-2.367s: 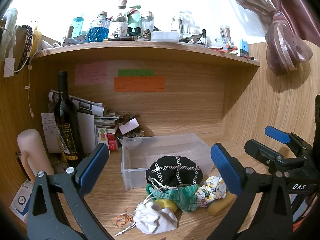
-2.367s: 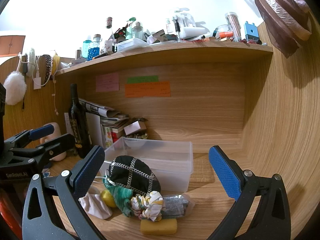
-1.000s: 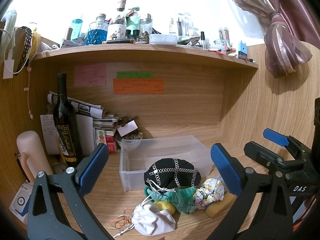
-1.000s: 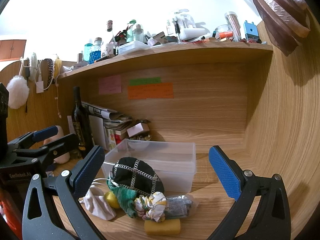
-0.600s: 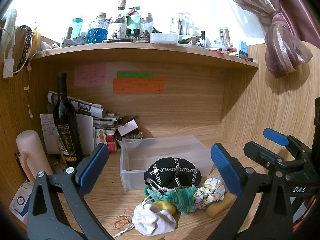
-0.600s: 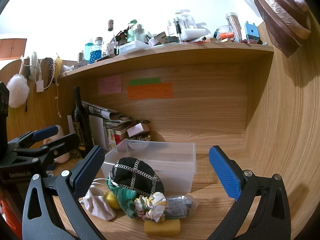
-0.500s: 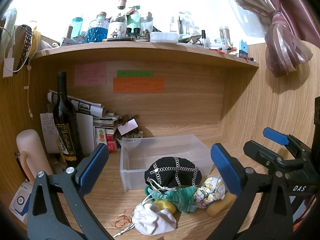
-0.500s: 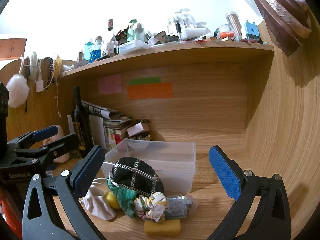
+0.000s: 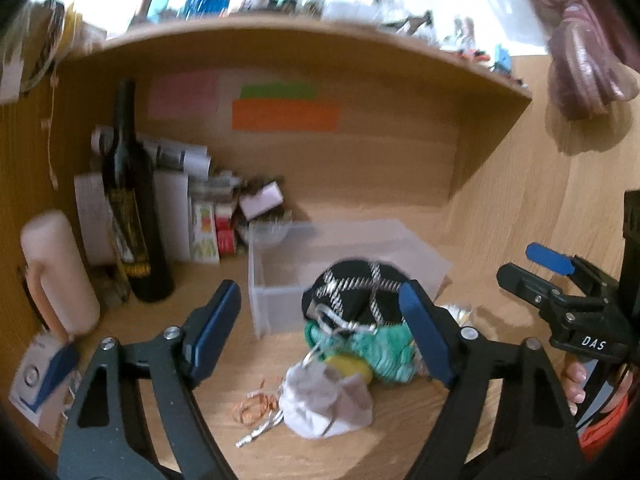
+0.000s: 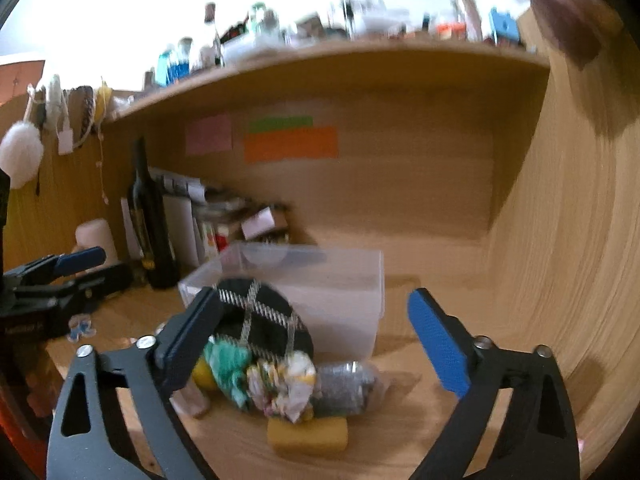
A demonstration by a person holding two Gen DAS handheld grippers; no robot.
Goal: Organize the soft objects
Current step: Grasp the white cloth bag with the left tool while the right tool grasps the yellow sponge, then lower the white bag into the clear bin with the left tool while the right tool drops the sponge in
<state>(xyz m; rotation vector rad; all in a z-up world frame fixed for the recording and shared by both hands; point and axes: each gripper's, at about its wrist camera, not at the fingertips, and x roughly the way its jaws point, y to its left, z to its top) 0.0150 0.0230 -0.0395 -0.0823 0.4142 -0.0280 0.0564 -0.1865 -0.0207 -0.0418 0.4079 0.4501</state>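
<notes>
Blue-padded left gripper point(image 9: 320, 332) and right gripper point(image 10: 316, 340) both gape empty; soft pile with black cap point(image 10: 262, 320) lies just ahead, before the clear bin point(image 10: 340, 280).

Left gripper point(image 9: 320, 334), right gripper point(image 10: 316, 344): jaws spread wide, empty.

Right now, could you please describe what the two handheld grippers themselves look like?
Both are black clamp-style frames with silver rivets and two blue textured pads. The left gripper shows dark navy pads; the right gripper brighter blue ones. Seen from the left camera, the right gripper's body carries white lettering reading DAS and a blue lever tab. No cables are clearly visible.
</notes>
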